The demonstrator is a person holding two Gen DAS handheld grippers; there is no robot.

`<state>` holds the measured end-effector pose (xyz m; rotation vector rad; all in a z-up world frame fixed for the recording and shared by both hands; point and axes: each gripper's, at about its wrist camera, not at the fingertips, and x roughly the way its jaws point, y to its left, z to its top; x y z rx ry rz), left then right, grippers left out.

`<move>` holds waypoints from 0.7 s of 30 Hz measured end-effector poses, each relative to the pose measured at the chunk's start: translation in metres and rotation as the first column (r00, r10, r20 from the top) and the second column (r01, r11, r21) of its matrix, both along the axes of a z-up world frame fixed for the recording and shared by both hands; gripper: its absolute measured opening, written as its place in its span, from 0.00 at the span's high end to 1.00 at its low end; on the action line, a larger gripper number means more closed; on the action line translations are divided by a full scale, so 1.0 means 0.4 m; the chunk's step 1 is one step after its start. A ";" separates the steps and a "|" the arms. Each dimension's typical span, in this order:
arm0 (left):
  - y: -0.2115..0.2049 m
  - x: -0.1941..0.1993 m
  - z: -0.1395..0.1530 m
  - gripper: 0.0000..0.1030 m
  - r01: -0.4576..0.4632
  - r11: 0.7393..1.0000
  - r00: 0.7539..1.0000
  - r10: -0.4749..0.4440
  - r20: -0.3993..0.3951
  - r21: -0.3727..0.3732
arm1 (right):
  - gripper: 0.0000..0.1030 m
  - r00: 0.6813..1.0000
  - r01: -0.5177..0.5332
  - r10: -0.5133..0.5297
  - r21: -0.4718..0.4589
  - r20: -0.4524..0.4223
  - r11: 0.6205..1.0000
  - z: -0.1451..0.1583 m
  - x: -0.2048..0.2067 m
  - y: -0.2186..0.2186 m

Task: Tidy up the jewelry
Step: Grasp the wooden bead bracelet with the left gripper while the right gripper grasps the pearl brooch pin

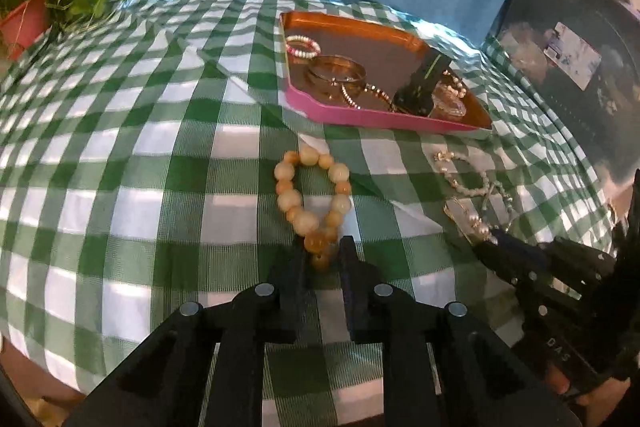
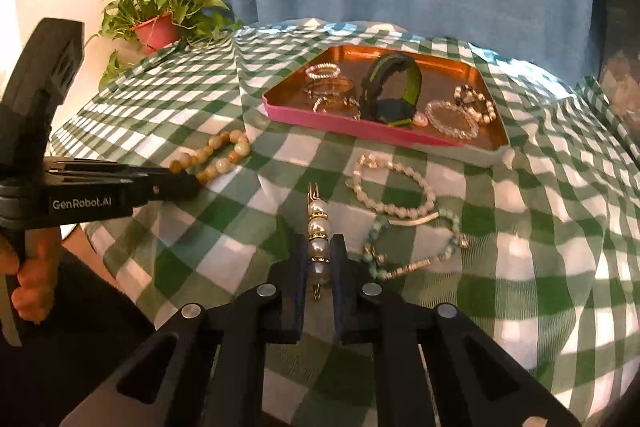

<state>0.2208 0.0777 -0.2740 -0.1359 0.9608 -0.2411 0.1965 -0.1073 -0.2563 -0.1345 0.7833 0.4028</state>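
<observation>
Two close downward wrist views, shared tray [image 1: 340, 117].

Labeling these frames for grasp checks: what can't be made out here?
- Left wrist view: the right tongs tips merge with the pearl clip; grip unclear.
- Left wrist view: the black-and-green band hides tray items behind.
- Right wrist view: the yellow bead bracelet near end sits behind the left tongs.

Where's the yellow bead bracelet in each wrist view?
Left wrist: yellow bead bracelet centre frame, near end between the left tool's fingers.
Right wrist: bracelet at left, beyond the left tool.
Shared landmark: pink tray, behind the bracelet in both views.
</observation>
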 end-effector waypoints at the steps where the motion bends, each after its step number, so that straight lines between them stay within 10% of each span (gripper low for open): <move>1: 0.002 0.004 -0.001 0.74 -0.001 1.000 1.000 0.001 0.005 -0.004 | 0.90 1.000 0.005 -0.005 0.002 -0.006 1.000 -0.003 0.001 -0.001; 21: -0.006 -0.011 0.086 0.87 0.005 0.999 0.999 -0.003 0.037 -0.045 | 0.91 1.000 0.012 -0.012 0.077 0.000 0.997 0.017 -0.002 -0.010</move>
